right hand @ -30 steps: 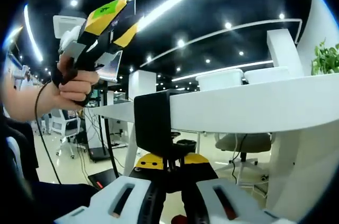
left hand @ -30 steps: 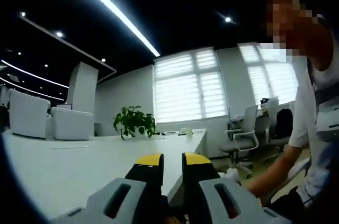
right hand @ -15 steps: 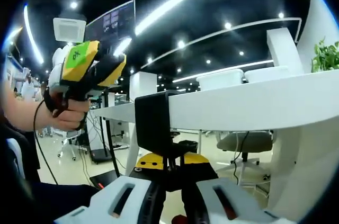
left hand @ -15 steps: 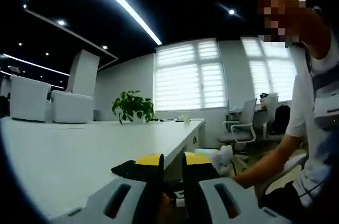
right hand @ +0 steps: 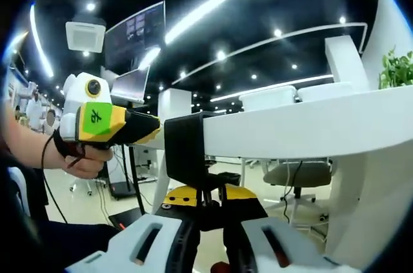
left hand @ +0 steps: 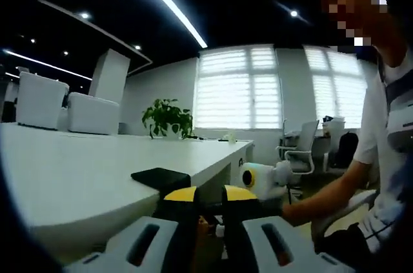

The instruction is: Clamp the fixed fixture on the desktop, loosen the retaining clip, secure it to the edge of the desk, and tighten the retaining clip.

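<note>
Fixture (right hand: pixel 186 153) sits clamped on desk (right hand: pixel 310 132) edge, left gripper (right hand: pixel 139 130) beside

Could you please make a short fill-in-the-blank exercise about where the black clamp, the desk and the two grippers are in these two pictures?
1. The black fixture is hooked over the ____ of the white desk.
2. The right gripper grips the fixture's screw from ____ the desktop.
3. The left gripper carries a ____ label.
4. A potted ____ stands at the desk's far end.

Missing words: edge; below; green; plant
</note>
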A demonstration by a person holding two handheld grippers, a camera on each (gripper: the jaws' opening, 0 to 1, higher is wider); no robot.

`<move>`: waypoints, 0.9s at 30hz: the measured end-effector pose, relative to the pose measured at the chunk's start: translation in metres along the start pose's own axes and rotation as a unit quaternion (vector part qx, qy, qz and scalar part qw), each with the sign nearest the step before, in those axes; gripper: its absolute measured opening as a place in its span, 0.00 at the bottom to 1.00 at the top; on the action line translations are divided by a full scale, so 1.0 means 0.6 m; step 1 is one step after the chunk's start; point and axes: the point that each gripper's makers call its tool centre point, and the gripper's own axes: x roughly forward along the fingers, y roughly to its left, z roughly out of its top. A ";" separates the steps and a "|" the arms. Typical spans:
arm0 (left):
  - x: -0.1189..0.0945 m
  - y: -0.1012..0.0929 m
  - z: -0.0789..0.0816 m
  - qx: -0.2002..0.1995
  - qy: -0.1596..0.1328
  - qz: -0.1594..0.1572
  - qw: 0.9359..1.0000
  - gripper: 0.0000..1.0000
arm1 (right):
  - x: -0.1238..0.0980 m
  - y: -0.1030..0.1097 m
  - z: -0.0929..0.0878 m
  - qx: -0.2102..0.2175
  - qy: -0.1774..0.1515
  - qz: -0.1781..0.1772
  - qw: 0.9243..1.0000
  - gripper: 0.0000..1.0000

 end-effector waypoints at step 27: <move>0.016 0.036 -0.024 -0.039 -0.022 0.043 0.998 0.08 | -0.009 0.013 -0.020 -0.019 0.013 0.021 1.000 0.23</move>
